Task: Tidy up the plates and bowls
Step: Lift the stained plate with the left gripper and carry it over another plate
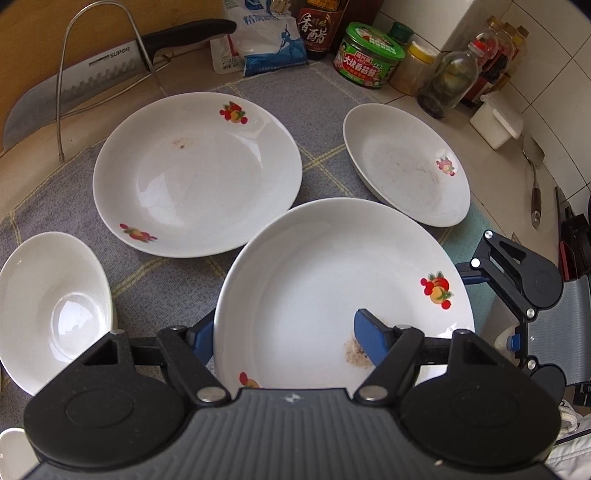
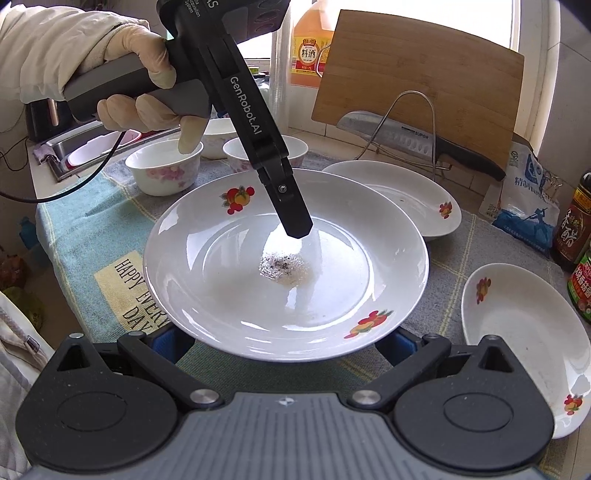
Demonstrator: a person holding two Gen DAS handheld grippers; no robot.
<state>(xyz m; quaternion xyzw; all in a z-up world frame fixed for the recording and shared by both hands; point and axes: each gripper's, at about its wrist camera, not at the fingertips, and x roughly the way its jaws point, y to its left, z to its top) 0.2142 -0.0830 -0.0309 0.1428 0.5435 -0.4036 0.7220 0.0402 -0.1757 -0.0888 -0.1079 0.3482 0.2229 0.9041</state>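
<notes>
The left gripper [image 1: 291, 332] clamps the near rim of the stained plate [image 1: 332, 280], the right gripper [image 2: 284, 343] straddles its opposite rim, grip unconfirmed, while two plates [image 1: 195, 173] ahead and bowls [image 2: 164, 166] alongside lie unstacked, so sorting has barely begun.

A pale tiled kitchen counter [image 1: 413, 99] carries a grey and teal checked cloth mat [image 1: 155, 280] printed with words. Directly on the mat lie a large white fruit-print plate [image 1: 195, 173] at the far left, a smaller white fruit-print dish [image 1: 404, 162] at the far right, and a plain white bowl [image 1: 51, 310] at the near left. On the bare counter behind stand a wire rack [image 1: 99, 74] holding a cleaver, a blue-white salt bag [image 1: 266, 40], a dark vinegar bottle [image 1: 321, 26] and a green-lidded jar [image 1: 367, 55].
</notes>
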